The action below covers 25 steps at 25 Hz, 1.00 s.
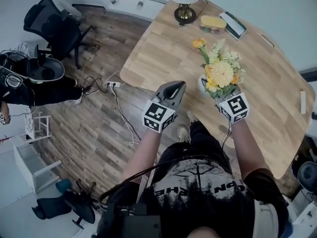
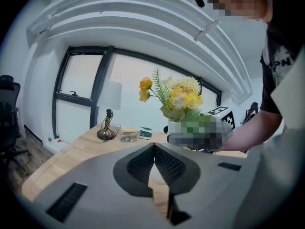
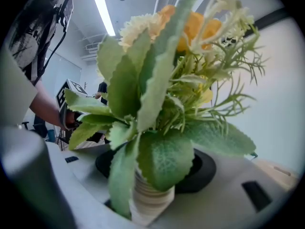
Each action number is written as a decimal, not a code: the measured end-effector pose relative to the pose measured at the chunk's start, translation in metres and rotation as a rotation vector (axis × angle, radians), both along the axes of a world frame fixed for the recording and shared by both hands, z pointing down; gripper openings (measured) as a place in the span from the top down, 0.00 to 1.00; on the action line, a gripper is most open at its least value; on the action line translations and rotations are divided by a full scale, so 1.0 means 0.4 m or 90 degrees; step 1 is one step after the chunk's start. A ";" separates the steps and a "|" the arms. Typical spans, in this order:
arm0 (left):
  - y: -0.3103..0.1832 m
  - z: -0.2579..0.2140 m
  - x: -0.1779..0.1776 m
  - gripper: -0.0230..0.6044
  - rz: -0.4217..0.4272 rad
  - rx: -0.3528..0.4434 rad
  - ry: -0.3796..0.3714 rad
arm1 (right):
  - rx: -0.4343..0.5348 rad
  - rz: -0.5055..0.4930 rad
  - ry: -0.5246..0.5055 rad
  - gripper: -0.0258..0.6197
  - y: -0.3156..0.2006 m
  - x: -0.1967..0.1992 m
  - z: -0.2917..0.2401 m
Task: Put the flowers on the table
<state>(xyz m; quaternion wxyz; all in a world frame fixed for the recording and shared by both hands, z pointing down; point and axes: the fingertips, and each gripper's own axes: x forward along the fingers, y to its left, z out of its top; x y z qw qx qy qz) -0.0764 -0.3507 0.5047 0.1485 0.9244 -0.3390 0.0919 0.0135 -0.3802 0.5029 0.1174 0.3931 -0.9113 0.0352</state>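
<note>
The person's left gripper (image 1: 174, 89) is hovering at the near edge of the pale wooden, round-cornered table (image 1: 158, 48), its jaws pressed together on nothing. To its right, the right gripper (image 3: 151, 174) is clamping the white ribbed vase (image 3: 148, 202) of yellow and cream artificial flowers (image 1: 220, 73), holding it upright over the table's near edge. Whether the base is touching the wood cannot be told. The placing step appears to be in hand. Next, the vase needs lowering onto bare wood, with the jaws spreading only once it stands.

Head view looks steeply down; 2 gripper views look along their jaws; all share the flowers (image 1: 220, 73).
</note>
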 end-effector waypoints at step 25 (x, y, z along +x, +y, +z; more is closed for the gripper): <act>-0.152 0.131 -0.010 0.94 -0.033 -0.069 0.008 | 0.016 -0.050 -0.041 0.58 -0.195 -0.099 0.111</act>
